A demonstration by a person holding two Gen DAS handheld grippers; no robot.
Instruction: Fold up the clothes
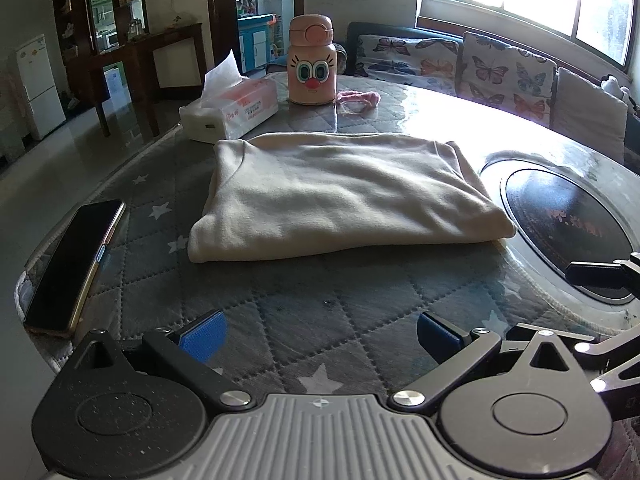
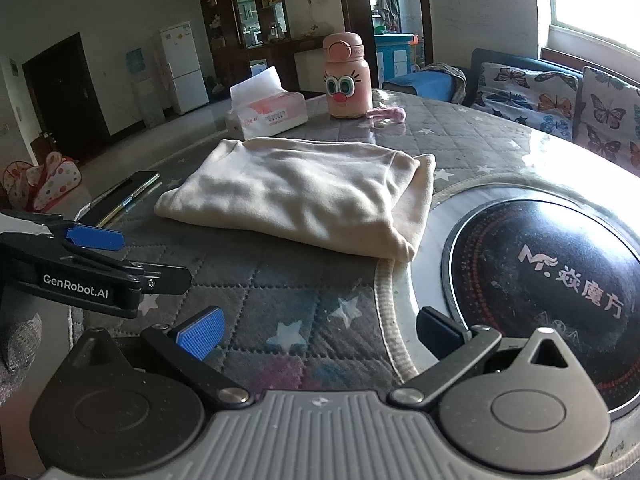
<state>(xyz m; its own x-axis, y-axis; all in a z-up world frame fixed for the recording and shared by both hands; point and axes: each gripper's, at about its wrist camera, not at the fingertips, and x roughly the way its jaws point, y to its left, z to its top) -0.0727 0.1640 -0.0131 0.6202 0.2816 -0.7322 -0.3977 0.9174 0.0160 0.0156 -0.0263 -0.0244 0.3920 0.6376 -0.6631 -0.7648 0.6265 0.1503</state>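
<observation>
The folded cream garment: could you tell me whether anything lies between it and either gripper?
Nothing visible does. Only bare quilted table cover separates the open left gripper from the folded cream garment, and likewise the open right gripper. The phone lies off to the left, the tissue box and bottle behind.

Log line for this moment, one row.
garment: folded, flat on table | left gripper: open, empty | right gripper: open, empty

Folded garment (image 1: 344, 196) lies mid-table; phone (image 1: 72, 268) left, tissue box (image 1: 232, 108) and bottle (image 1: 312, 62) behind.
</observation>
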